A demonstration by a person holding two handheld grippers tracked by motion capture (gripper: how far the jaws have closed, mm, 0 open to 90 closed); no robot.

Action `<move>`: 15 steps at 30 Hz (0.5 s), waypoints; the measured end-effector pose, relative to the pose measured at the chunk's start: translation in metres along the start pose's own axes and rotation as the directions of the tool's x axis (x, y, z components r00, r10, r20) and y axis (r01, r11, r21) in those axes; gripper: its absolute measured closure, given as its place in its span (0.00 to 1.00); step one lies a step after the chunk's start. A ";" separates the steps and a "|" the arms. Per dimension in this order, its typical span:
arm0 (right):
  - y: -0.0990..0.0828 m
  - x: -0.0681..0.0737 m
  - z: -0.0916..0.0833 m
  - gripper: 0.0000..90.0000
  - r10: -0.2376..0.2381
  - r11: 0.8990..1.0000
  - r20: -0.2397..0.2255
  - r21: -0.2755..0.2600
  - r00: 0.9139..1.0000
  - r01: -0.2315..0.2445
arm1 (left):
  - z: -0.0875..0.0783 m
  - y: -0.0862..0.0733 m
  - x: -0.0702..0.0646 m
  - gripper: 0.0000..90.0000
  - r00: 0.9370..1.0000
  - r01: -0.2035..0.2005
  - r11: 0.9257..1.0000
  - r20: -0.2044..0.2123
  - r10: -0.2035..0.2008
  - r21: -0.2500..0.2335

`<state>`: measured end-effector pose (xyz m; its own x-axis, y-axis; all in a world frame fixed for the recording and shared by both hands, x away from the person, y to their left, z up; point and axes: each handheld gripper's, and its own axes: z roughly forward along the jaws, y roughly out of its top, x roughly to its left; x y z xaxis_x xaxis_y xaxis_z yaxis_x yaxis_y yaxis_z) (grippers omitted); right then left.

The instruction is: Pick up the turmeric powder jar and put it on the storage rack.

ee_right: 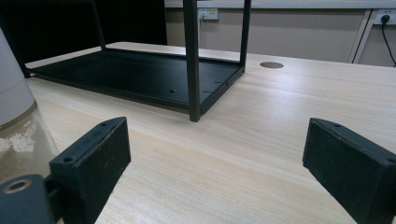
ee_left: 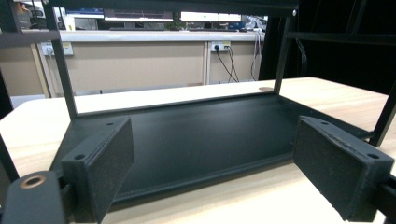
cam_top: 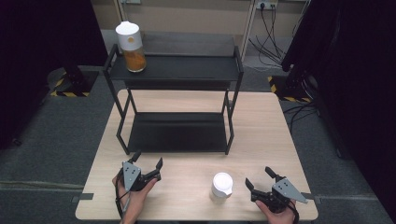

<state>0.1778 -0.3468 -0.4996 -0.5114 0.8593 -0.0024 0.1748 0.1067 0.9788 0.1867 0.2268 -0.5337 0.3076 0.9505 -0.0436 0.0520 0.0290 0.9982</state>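
Note:
A black two-tier metal rack stands on the light wooden table. On its top shelf, at the left end, is a jar of orange contents with a white lid. A second white-lidded jar stands on the table near the front, between my two grippers; its glass side fills the left edge of the right gripper view. My left gripper is open just in front of the rack's bottom shelf, nothing between its jaws. My right gripper is open to the right of the jar, apart from it.
Grey carpet surrounds the table. Black stands with yellow-striped feet flank the rack's far side, and cables hang from wall sockets behind. A round hole is set in the tabletop right of the rack.

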 end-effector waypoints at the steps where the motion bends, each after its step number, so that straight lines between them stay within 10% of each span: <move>1: 0.000 0.000 0.000 0.09 0.000 1.000 0.000 0.000 1.000 0.000 | 0.000 -0.001 0.000 0.14 1.000 0.002 1.000 0.002 -0.002 0.003; 15: -0.001 -0.004 -0.001 0.08 -0.010 1.000 -0.028 -0.008 1.000 0.010 | 0.002 -0.002 -0.001 0.13 1.000 -0.001 1.000 0.013 0.000 0.021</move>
<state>0.1789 -0.3511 -0.5008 -0.5367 0.8437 -0.0063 0.1632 0.1111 0.9803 0.1883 0.2255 -0.5360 0.3203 0.9463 -0.0438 0.0717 0.0219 0.9972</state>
